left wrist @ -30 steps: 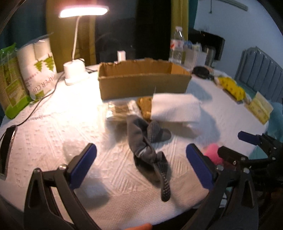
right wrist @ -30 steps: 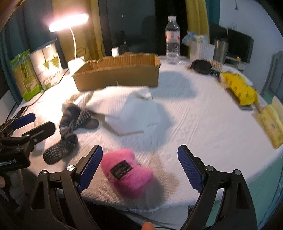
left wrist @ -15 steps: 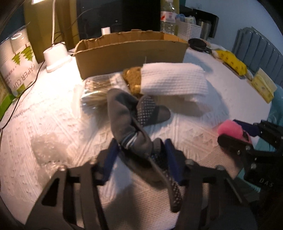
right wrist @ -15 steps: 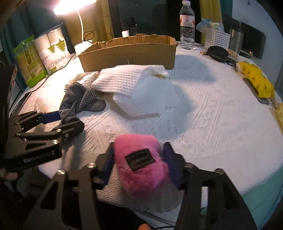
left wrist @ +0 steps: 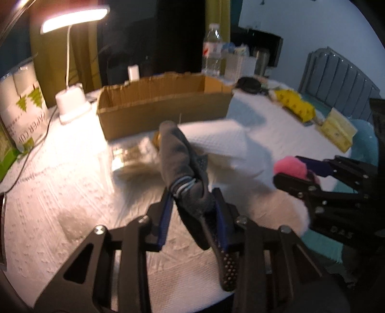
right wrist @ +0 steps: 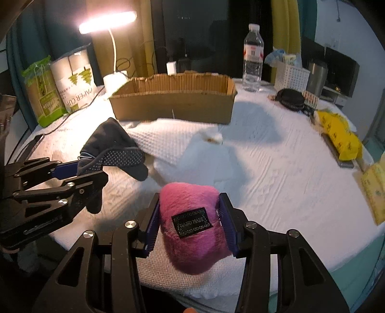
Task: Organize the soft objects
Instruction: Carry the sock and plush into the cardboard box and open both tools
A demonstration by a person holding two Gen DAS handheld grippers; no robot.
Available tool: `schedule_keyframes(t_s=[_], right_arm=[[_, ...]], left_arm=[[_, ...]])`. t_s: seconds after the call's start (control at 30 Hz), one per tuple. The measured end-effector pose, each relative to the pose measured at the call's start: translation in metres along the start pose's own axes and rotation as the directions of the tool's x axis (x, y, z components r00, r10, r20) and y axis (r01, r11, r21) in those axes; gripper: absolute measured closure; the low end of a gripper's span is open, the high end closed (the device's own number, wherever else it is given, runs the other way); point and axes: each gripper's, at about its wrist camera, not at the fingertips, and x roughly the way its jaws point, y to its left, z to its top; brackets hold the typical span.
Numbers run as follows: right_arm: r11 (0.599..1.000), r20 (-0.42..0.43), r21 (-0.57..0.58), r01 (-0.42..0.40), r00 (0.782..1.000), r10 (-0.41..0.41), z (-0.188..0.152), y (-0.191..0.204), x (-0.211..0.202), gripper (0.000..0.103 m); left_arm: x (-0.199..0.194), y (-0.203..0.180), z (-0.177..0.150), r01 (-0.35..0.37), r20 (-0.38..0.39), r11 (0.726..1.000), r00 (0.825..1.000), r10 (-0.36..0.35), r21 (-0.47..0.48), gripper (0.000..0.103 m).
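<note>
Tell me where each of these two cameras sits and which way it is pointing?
Left wrist view: rides on the left tongs, looking forward across the table; its own blue-padded fingers clamp a grey sock.
Right wrist view: rides on the right tongs, facing likewise; its fingers squeeze a pink plush.
Shared: the cardboard box, the white towel, the water bottle, the lamp, and each other's tongs.

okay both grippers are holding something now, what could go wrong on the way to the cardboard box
The left gripper pinches the grey socks low, so the loose ends could snag the white towel lying before the cardboard box. The right gripper squeezes the pink plush, which might slip. Both grippers are close together and could collide.
</note>
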Motion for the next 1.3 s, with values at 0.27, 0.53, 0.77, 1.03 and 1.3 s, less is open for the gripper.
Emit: schedule_keyframes(t_s=[0.27,0.53,0.77,1.03,1.3], right_arm=[[1.000,0.075,-0.016,-0.004,0.997,0.005,0.035,-0.004,-0.011,0.054],[0.999,0.122,-0.040,0.003,0.993,0.002,0.072,-0.012,-0.006,0.054],[0.999,0.158,-0.050,-0.003,0.987,0.011,0.102,-0.019,-0.002,0.054],[0.998,0.175,-0.063,0.003,0.984,0.008,0.128,-0.026,0.011,0.054],[0.998,0.177,-0.069,-0.008,0.984,0.020,0.150,-0.034,0.035,0.054]], left_arm=[[-0.027,0.006,0.034,0.005,0.091,1.000,0.996,-0.004,-0.008,0.069],[-0.028,0.020,0.068,0.001,0.142,1.000,0.990,0.002,-0.024,0.069],[-0.025,0.030,0.095,-0.001,0.181,0.999,0.983,0.007,-0.036,0.069],[-0.013,0.042,0.123,0.000,0.207,0.999,0.978,0.011,-0.050,0.069],[0.011,0.049,0.144,0.014,0.214,0.998,0.977,0.000,-0.064,0.069]])
